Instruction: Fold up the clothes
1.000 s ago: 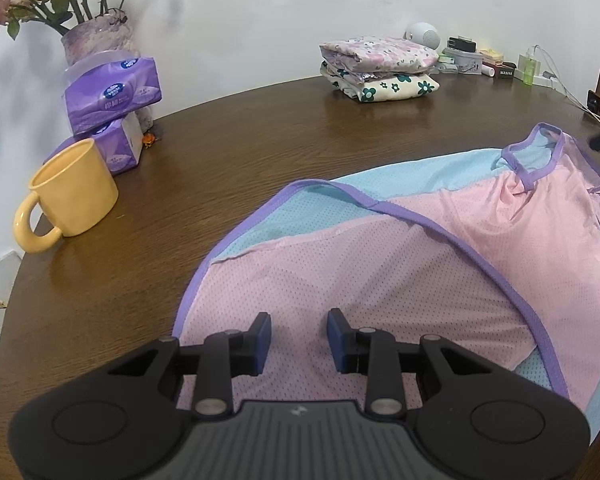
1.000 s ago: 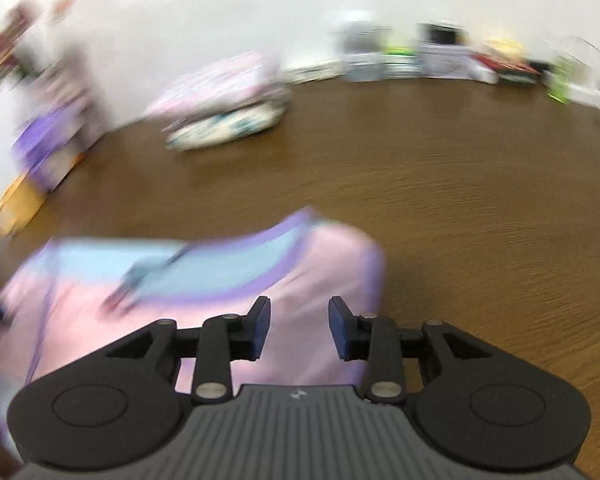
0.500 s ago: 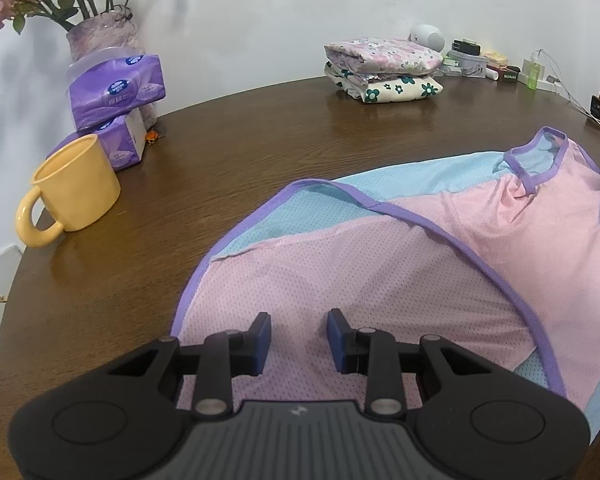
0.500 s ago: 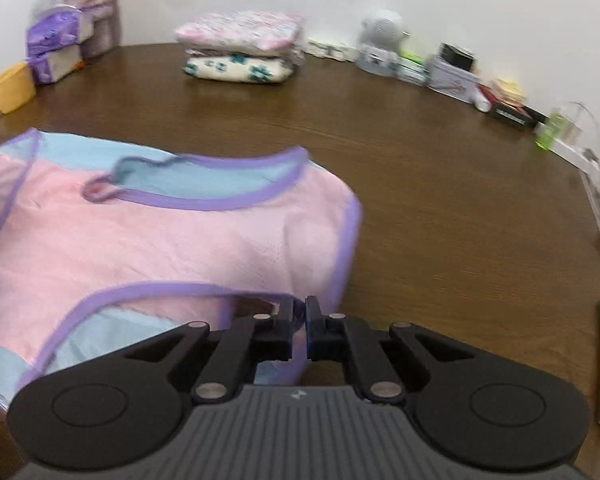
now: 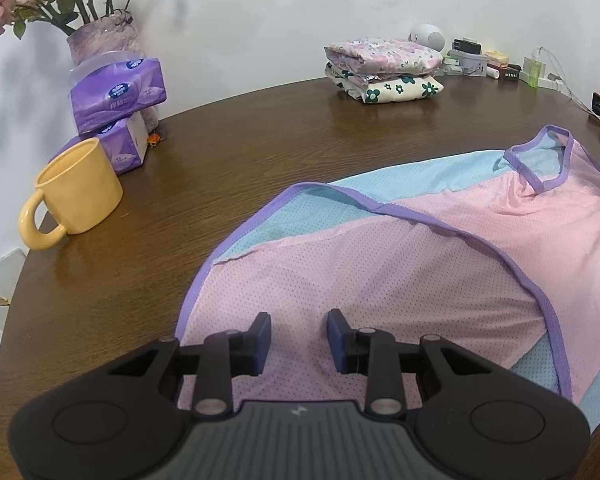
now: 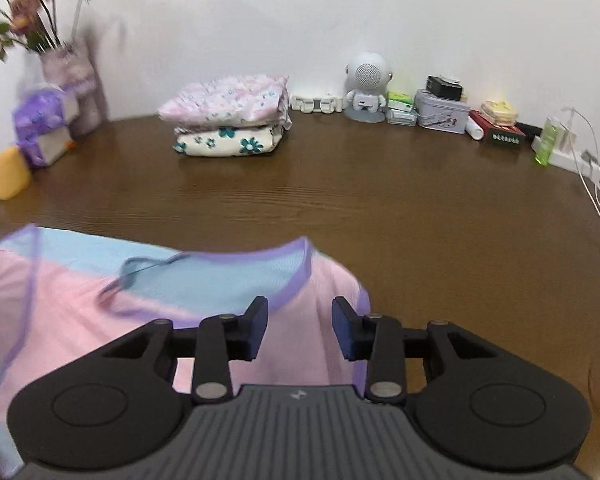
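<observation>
1. Pink mesh garment [image 5: 400, 280], panelled in light blue and bound in purple trim, lay spread across the near part of the brown wooden table [image 5: 240, 152], partly folded over itself, blue panel showing along the far edge and at the near right.
2. Seen above it in the left wrist view: left gripper [image 5: 299, 336], blue-padded fingers [image 5: 262, 338] parted with pink cloth visible in the gap, nothing clamped.
3. Seen in the right wrist view: right gripper [image 6: 300, 328], likewise spread wide and empty, hovering over the garment's right end near a purple-bound curved opening [image 6: 260, 264]; view blurred at the left.
4. Further right in the left wrist view, a small purple-edged strap loop [image 5: 540, 160] stood up from the fabric.
5. Stacked at the far side of the table, well apart from the garment: two folded floral cloths [image 5: 384, 68], pink-patterned one on top of a cream one with green flowers.
6. At the far left: yellow mug [image 5: 74, 196], handle toward the near edge, just beside two purple tissue packs [image 5: 118, 96] piled one on the other, with a vase of flowers [image 5: 104, 36] behind against the white wall.
7. Along the far right wall: a small white robot-shaped speaker [image 6: 368, 84], a tin box [image 6: 442, 114], a green bottle [image 6: 548, 144] and white cables [image 6: 592, 184].
</observation>
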Tool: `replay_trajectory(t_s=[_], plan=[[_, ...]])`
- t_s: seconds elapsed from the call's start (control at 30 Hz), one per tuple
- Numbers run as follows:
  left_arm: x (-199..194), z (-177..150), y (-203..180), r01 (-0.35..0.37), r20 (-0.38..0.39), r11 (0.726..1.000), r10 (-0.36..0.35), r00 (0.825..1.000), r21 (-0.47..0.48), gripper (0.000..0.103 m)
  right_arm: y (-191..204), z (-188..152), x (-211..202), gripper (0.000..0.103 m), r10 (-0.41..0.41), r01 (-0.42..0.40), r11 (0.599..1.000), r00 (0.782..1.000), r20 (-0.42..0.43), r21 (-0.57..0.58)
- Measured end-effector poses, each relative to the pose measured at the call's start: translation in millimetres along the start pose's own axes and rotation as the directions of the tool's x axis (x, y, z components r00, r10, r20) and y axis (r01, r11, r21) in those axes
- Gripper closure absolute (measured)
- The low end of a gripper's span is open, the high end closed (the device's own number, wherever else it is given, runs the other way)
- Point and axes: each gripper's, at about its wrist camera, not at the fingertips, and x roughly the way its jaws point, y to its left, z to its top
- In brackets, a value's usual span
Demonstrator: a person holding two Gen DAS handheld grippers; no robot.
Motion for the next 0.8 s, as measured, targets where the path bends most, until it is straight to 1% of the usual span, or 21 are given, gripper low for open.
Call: replay_trajectory(t_s=[0.1, 0.13, 0.2, 0.27, 0.57, 0.6, 0.63, 0.67, 0.7, 0.73, 0.8], plan=[[0, -1, 2, 0.009, 0.003, 1.0, -0.009, 1.0, -0.007, 0.074, 7, 21, 30, 0.074, -0.04, 0.04, 0.999, 0.999, -0.023, -0.004], [0, -1, 3, 0.011, 0.003, 1.0, -0.011, 1.0, -0.009, 0.074, 7, 24, 39, 0.077, -0.051, 0.05, 0.999, 0.998, -0.044, -0.005], [0, -1, 3, 0.012, 0.004, 1.0, -0.012, 1.0, -0.011, 0.074, 8, 30, 55, 0.1, -0.073, 0.072, 0.997, 0.993, -0.088, -0.009], [0, -2, 3, 0.013, 0.006, 1.0, -0.013, 1.0, -0.012, 0.074, 4, 30, 55, 0.1, -0.079, 0.08, 0.997, 0.993, -0.093, 0.001], [-1, -3, 3, 0.018, 0.011, 1.0, -0.018, 1.0, -0.024, 0.074, -15, 31, 52, 0.098, -0.106, 0.111, 0.993, 0.989, -0.105, 0.048], [-1, -2, 3, 0.019, 0.01, 1.0, -0.018, 1.0, -0.023, 0.074, -18, 31, 52, 0.095, -0.109, 0.115, 0.992, 0.988, -0.106, 0.053], [0, -2, 3, 0.019, 0.009, 1.0, -0.019, 1.0, -0.022, 0.074, -9, 33, 47, 0.092, -0.086, 0.09, 0.995, 0.992, -0.09, 0.039], [0, -2, 3, 0.019, 0.008, 1.0, -0.019, 1.0, -0.02, 0.074, 1, 34, 42, 0.084, -0.061, 0.063, 0.998, 0.995, -0.073, 0.023], [0, -1, 3, 0.018, 0.007, 1.0, -0.018, 1.0, -0.018, 0.074, 11, 35, 36, 0.073, -0.036, 0.036, 0.999, 0.998, -0.056, 0.007], [0, -2, 3, 0.02, 0.008, 1.0, -0.02, 1.0, -0.018, 0.074, 21, 37, 31, 0.071, -0.01, 0.01, 1.0, 0.999, -0.04, -0.01], [0, -2, 4, 0.025, 0.012, 0.999, -0.025, 1.0, -0.02, 0.074, 40, 39, 21, 0.07, 0.042, -0.042, 0.998, 0.999, -0.008, -0.044]])
